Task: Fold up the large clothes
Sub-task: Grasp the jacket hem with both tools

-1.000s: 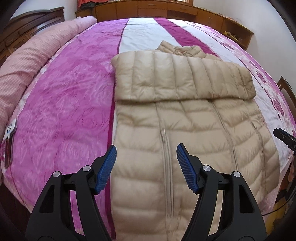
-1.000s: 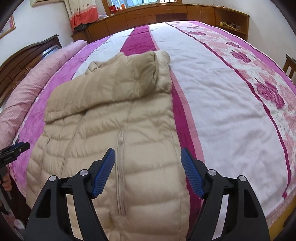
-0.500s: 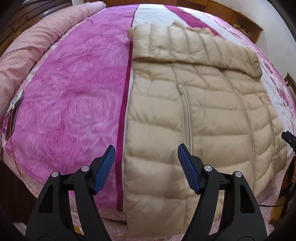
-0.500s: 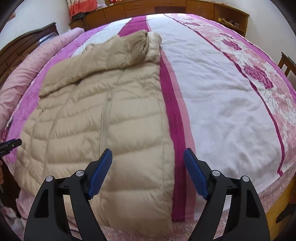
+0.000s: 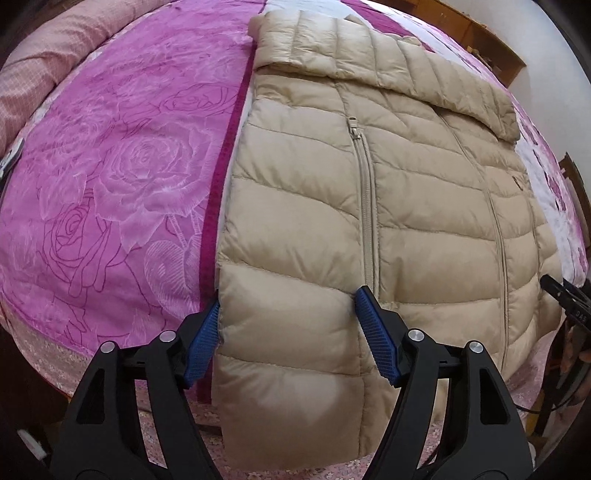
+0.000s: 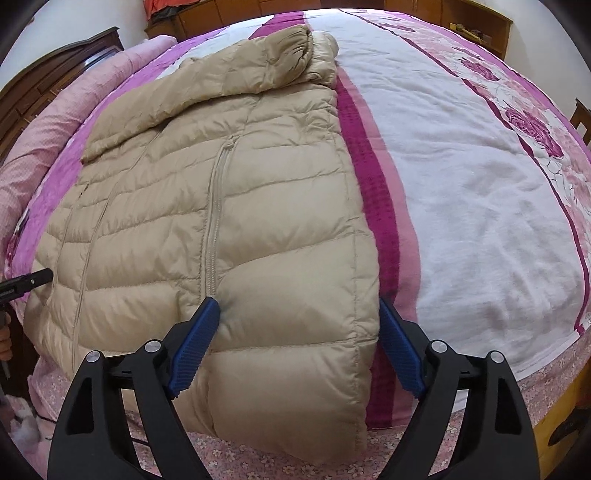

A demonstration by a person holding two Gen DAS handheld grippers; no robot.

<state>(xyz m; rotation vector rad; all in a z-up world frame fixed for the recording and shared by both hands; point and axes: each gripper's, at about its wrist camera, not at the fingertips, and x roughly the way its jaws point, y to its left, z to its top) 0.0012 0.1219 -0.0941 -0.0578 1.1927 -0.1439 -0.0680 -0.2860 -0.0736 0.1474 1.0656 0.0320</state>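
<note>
Puffy tan jacket (image 5: pixel 332 221) lies on the pink bed cover (image 5: pixel 110 166), filling the middle of both views. Left gripper (image 5: pixel 288 332) and right gripper (image 6: pixel 299 343), whose jaws just opened wider, stand open around its bottom corners.

I see open bed (image 6: pixel 480 192) right of the jacket (image 6: pixel 229 206) in the right view; the other gripper (image 6: pixel 26 282), perhaps close, crowds the frame's left edge.

A bed with a magenta rose-print bedspread (image 5: pixel 110 192) fills both views, its middle a broad white band (image 6: pixel 461 192) edged by dark purple stripes. A pink rolled quilt (image 6: pixel 33 155) lies along the bed's far-left edge, and wooden cabinets (image 6: pixel 476 14) line the wall beyond the far edge.
</note>
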